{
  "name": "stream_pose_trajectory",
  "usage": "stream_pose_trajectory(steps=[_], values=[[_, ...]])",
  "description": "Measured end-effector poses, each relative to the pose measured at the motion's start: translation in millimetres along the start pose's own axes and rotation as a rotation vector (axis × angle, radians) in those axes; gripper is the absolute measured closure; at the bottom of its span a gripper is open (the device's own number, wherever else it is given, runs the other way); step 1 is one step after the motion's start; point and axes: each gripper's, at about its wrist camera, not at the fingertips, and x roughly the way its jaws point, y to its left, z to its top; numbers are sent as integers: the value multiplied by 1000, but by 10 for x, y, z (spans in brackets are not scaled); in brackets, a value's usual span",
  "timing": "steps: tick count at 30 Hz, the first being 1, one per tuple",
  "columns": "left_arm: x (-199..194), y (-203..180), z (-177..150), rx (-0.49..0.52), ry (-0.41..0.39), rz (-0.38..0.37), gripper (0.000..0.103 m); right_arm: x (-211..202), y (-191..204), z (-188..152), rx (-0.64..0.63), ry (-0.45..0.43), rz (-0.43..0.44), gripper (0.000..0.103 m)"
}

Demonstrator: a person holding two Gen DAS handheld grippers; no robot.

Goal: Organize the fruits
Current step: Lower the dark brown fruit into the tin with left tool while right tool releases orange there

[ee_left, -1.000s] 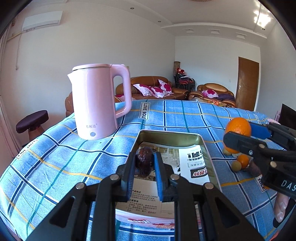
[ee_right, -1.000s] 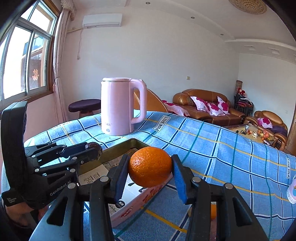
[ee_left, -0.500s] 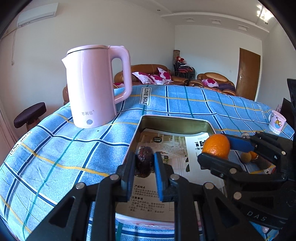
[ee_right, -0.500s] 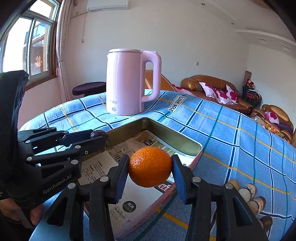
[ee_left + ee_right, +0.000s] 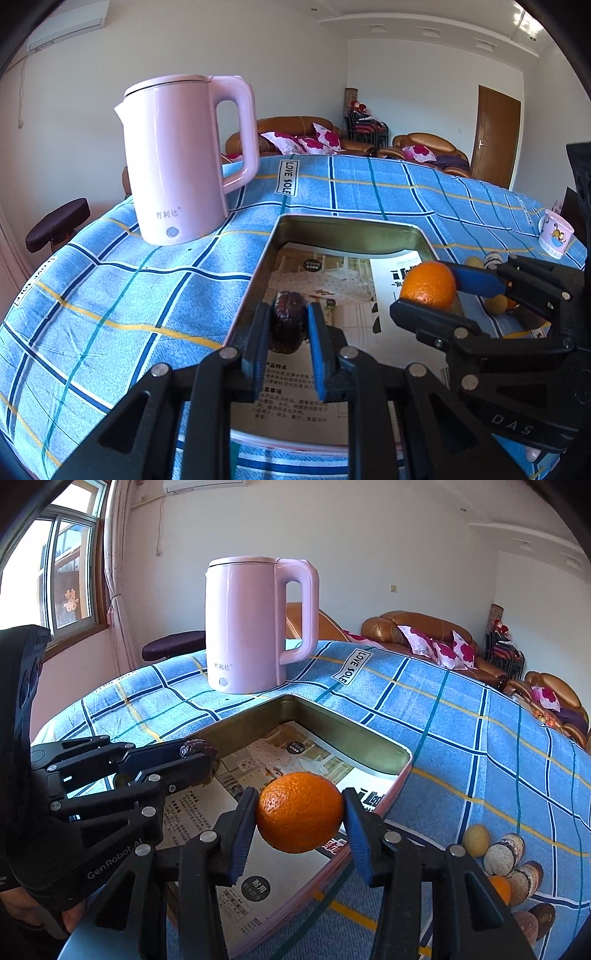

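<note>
- Orange (image 5: 300,818) sits at the lower centre of the right wrist view, pinched on both sides by the blue pads of the right gripper (image 5: 300,823); the gripper is clamped on it.
- In the left wrist view that orange (image 5: 428,285) appears at the right of centre, held above the right edge of the tray (image 5: 351,230), with the right gripper (image 5: 434,291) reaching in from the right border.
- Dark, wrinkled fruit (image 5: 289,320), reddish brown, is squeezed between the 2 blue pads of the left gripper (image 5: 289,332) at the lower centre of the left wrist view; the gripper is closed on it.
- That fruit hangs over the left part of the tray, above the printed paper (image 5: 325,280) that lines the tray floor.
- In the right wrist view the left gripper (image 5: 201,755) enters from the left edge, and the dark fruit (image 5: 194,748) peeks out at its tip, left of and above the orange.
- More fruits (image 5: 502,856) lie in a loose cluster on the blue checked cloth (image 5: 461,738) at the lower right of the right wrist view, outside the tray and just beside its right rim.
- Pink kettle (image 5: 181,158) stands on the table beyond the tray's upper left corner.
- Small cup (image 5: 554,236) stands at the far right of the left wrist view.
</note>
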Motion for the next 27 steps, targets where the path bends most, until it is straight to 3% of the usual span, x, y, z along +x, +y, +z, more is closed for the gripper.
stream_pose_trajectory(steps=[11, 19, 22, 24, 27], values=[[32, -16, 6, 11, 15, 10, 81, 64, 49, -1, -22, 34, -7, 54], [-30, -4, -1, -2, -5, 37, 79, 39, 57, -2, -25, 22, -30, 43], [-117, -6, -1, -16, -24, 24, 65, -47, 23, -13, -7, -15, -73, 36], [-193, -35, 4, -14, -49, 31, 49, -145, -24, -39, 5, -48, -104, 33], [-266, -101, 21, -11, -73, 36, 43, -254, -114, -86, 31, -70, -138, 29]])
